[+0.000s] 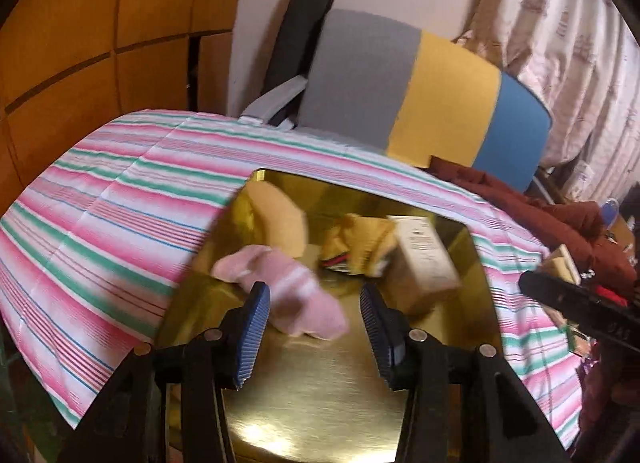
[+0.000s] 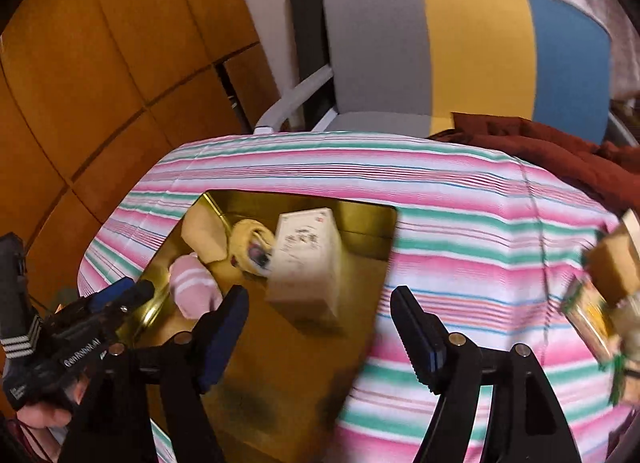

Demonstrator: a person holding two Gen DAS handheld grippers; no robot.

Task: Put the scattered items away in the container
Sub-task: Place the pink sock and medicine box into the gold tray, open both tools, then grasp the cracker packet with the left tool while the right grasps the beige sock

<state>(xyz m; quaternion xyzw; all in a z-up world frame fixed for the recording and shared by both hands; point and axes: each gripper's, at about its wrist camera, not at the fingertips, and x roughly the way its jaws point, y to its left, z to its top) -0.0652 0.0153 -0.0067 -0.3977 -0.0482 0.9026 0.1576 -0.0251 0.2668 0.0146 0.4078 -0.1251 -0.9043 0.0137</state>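
Now pink sock (image 1: 294, 295) lies inside gold tin (image 1: 320, 395).

Container (image 1: 476, 275): gold-coloured metal, glossy, its brushed floor throwing back highlights. Pink sock (image 1: 296, 295): soft knitted cloth, matt, with white bands. Yellow sock (image 1: 360, 243): the same fuzzy knit. Box (image 2: 308, 259): pale matt cardboard with printed paper faces. Worktop cover (image 2: 480, 199): smooth woven cloth striped pink, green and white, creased along fold lines. Left claw (image 1: 316, 327): matt black plastic arms with bright metal rivets; blue fingers (image 1: 254, 331) of finely ribbed rubbery material. Chair (image 2: 472, 47): matt fabric panels. Wall panels (image 2: 100, 63): smooth, satin-finished wood. Dark red garment (image 2: 560, 151): matt, crumpled cloth.
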